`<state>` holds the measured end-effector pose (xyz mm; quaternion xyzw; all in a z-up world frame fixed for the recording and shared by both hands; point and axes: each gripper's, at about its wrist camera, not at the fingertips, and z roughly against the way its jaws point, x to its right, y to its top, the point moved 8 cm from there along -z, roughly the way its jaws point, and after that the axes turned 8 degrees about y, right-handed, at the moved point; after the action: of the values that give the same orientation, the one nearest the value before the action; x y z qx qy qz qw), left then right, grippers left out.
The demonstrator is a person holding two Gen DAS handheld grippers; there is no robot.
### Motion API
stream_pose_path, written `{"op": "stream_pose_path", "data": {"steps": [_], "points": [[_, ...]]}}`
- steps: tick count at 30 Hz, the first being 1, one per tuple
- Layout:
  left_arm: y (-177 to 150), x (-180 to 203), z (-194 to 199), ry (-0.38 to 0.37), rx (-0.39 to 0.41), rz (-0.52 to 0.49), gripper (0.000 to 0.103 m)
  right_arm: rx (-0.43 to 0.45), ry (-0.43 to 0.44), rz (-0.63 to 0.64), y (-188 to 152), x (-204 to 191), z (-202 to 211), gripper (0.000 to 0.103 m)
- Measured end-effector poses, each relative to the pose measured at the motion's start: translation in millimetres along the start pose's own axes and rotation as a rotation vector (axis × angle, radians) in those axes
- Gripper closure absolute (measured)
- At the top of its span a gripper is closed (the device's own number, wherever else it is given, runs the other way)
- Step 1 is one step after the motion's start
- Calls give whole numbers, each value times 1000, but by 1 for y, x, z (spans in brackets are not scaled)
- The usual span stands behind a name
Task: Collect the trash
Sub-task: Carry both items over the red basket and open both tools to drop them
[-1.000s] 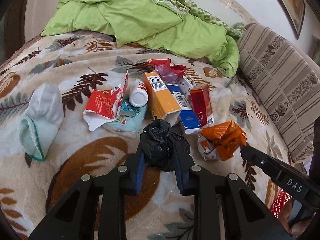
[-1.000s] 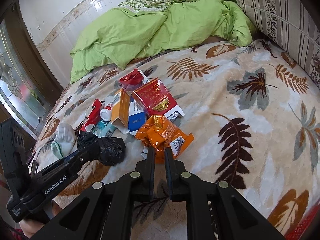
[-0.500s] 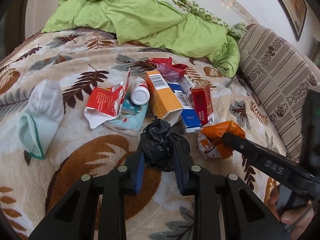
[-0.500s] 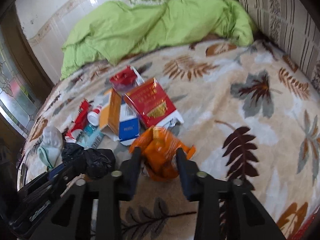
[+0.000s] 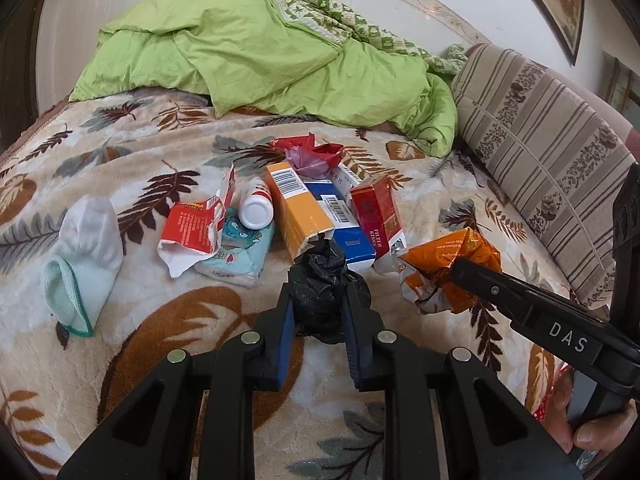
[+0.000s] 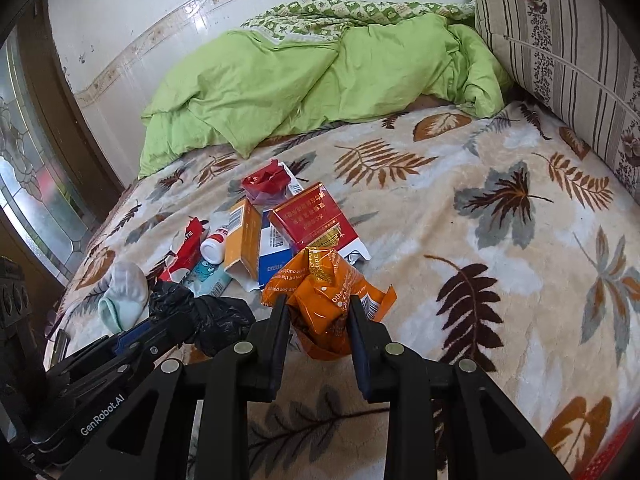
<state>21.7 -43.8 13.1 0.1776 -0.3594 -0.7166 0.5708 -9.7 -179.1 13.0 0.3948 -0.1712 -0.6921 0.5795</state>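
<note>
My left gripper (image 5: 318,300) is shut on a crumpled black plastic bag (image 5: 322,288), just above the bedspread. The bag also shows in the right wrist view (image 6: 216,316). My right gripper (image 6: 318,308) has its jaws around a crumpled orange snack wrapper (image 6: 324,296), pressing its sides. The wrapper shows in the left wrist view (image 5: 444,268) with a right finger across it. Behind lies a trash pile: an orange box (image 5: 298,208), a blue box (image 5: 344,228), a red cigarette pack (image 5: 378,212), a white bottle (image 5: 258,208), torn red packaging (image 5: 192,228) and a red wrapper (image 5: 316,152).
A white sock (image 5: 86,248) lies at the left on the leaf-patterned blanket (image 5: 140,320). A green duvet (image 5: 260,52) is heaped at the back. A striped cushion (image 5: 540,140) stands along the right side. A pale blue tissue pack (image 5: 240,256) lies under the red packaging.
My right gripper went from shut and empty short of the orange wrapper to open around it, then closed on its sides. My left gripper kept holding the black bag.
</note>
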Motion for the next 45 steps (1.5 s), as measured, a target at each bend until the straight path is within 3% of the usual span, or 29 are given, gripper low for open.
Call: {"op": "stream_pose_path", "data": {"steps": [4,9,12,17,23,32,33,34,35,36,40,42,45], "points": [[-1,4,7,-33,14,-7,82,14,17,-32,-2,2,12,73],[-4,17,26,-96,34,-19,82,65,48,-86,-9,10,55,73],[-11,38,41,-143,38,-52,82,95,75,-138,-19,23,93,73],[-26,101,71,-261,33,-157,82,132,48,-214,-41,65,161,73],[-47,193,101,-425,-6,-276,82,209,-90,-309,-64,134,241,73],[-106,317,111,-560,-131,-480,81,244,-276,-461,-106,214,308,71],[-111,325,110,-561,-140,-494,77,245,-309,-472,-111,221,313,68],[-113,328,111,-561,-146,-500,71,245,-323,-480,-114,226,315,59],[-115,332,112,-563,-147,-500,62,245,-332,-489,-118,229,318,56],[-115,333,113,-563,-141,-497,58,249,-333,-498,-120,232,320,55],[-108,324,113,-542,-126,-487,57,255,-331,-492,-120,232,322,55],[-99,310,113,-526,-115,-448,48,256,-320,-486,-116,228,319,55],[-86,286,113,-491,-94,-402,45,241,-284,-461,-107,214,304,52]]}}
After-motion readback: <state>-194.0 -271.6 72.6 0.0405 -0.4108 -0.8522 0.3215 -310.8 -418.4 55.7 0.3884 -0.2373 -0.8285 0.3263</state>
